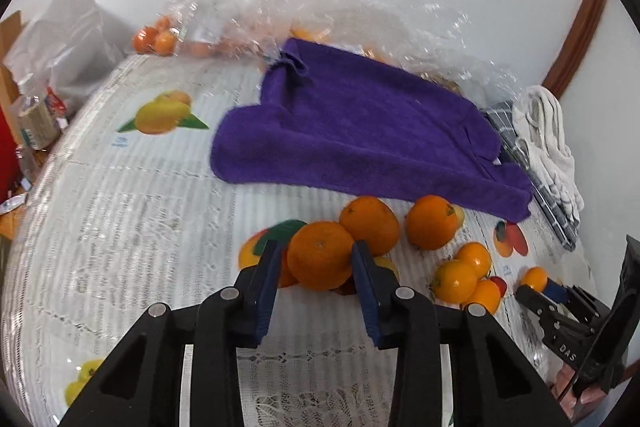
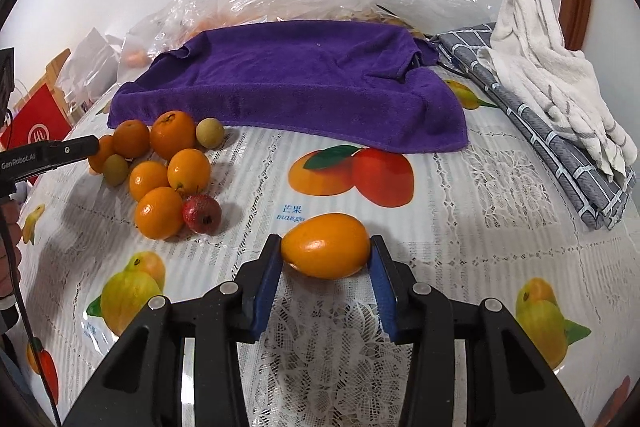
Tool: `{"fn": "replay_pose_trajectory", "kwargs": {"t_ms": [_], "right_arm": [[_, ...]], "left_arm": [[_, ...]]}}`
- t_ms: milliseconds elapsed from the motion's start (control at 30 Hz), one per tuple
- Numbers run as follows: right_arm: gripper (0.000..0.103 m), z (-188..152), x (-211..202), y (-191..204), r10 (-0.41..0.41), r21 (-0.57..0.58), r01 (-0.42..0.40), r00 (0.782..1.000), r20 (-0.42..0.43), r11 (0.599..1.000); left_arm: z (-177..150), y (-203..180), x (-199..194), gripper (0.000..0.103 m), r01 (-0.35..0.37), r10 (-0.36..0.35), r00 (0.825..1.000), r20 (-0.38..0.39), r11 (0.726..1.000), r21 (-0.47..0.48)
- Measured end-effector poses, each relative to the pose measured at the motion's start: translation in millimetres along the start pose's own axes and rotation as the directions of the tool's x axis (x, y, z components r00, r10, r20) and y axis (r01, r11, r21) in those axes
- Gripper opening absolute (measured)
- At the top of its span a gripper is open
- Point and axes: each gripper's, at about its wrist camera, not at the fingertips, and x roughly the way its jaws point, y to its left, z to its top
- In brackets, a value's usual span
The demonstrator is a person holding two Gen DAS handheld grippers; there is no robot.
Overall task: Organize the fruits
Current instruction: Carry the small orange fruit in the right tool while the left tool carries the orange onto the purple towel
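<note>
Orange mandarin (image 1: 320,254) gripped by left hand-held gripper (image 1: 318,267); right hand-held gripper (image 2: 325,259) clamps kumquat (image 2: 325,245). Fruit pile (image 2: 160,163) unsorted, approx. early stage.

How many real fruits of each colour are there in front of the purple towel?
orange fruits: 7
yellow-green fruits: 2
red fruit: 1
Total: 10
</note>
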Motion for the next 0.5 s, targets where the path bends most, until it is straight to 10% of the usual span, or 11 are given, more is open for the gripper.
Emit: {"fn": "replay_pose_trajectory", "kwargs": {"t_ms": [267,500], "right_arm": [[0.043,-3,-2,-2,-0.002,0.011,0.002,1.0,-0.003,1.0],[0.043,-5,-4,-5,-0.015,0.016,0.015,1.0,-0.006,1.0]], "left_arm": [[-2,2,16,0.049,0.012,-0.013,1.0,-0.017,0.999,-0.035],[-3,4,9,0.037,-0.03,0.03,1.0,-0.007,0.999,-0.028]]}}
